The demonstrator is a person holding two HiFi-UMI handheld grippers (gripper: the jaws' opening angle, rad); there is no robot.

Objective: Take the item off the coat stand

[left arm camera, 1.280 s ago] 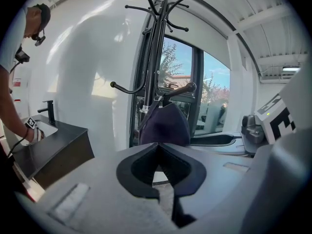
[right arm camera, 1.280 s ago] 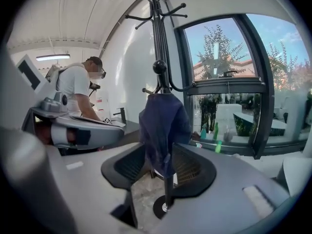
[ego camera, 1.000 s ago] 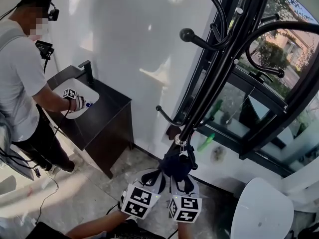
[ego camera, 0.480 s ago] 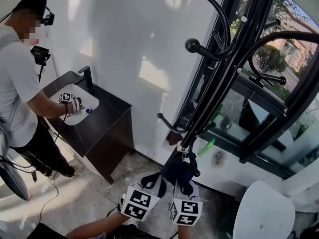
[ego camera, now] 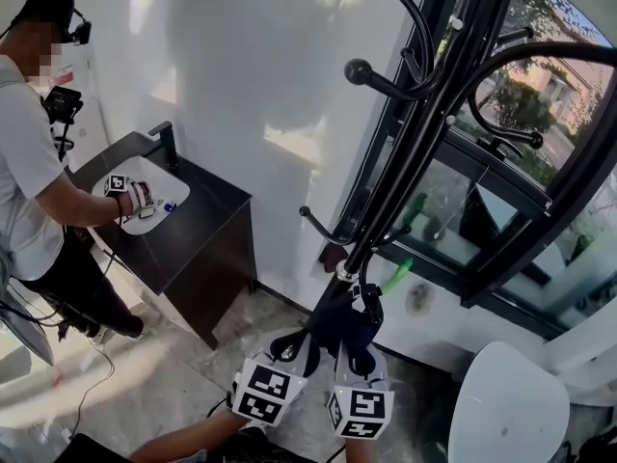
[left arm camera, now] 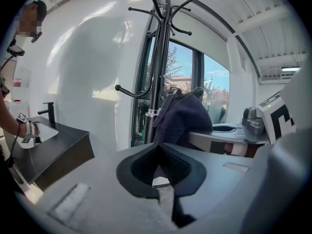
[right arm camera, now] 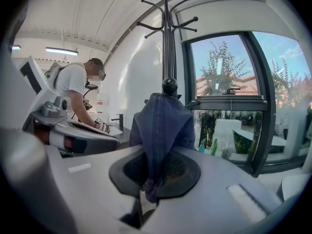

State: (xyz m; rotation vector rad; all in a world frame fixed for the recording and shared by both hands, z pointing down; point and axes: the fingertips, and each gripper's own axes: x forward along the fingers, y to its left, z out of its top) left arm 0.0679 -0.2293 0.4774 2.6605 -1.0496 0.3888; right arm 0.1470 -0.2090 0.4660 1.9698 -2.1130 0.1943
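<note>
A black coat stand (ego camera: 415,152) rises by the window. A dark navy cloth (ego camera: 339,321) hangs from the knob of a low hook (right arm camera: 169,85). In the right gripper view the cloth (right arm camera: 163,126) drops between the pads, and my right gripper (right arm camera: 151,189) is shut on its lower end. My left gripper (left arm camera: 161,179) sits just left of the cloth (left arm camera: 183,118), jaws together with nothing in them. In the head view both grippers, left (ego camera: 289,350) and right (ego camera: 359,355), point up at the cloth from below.
A black cabinet with a white sink (ego camera: 193,234) stands at the left, where a person (ego camera: 29,172) works with grippers. The window frame (ego camera: 501,258) is behind the stand. A white rounded object (ego camera: 501,403) sits at lower right. Curved stand hooks (ego camera: 386,80) jut out overhead.
Both grippers stay under the cloth in about the same place. The person at the sink has shifted slightly left in the head view.
</note>
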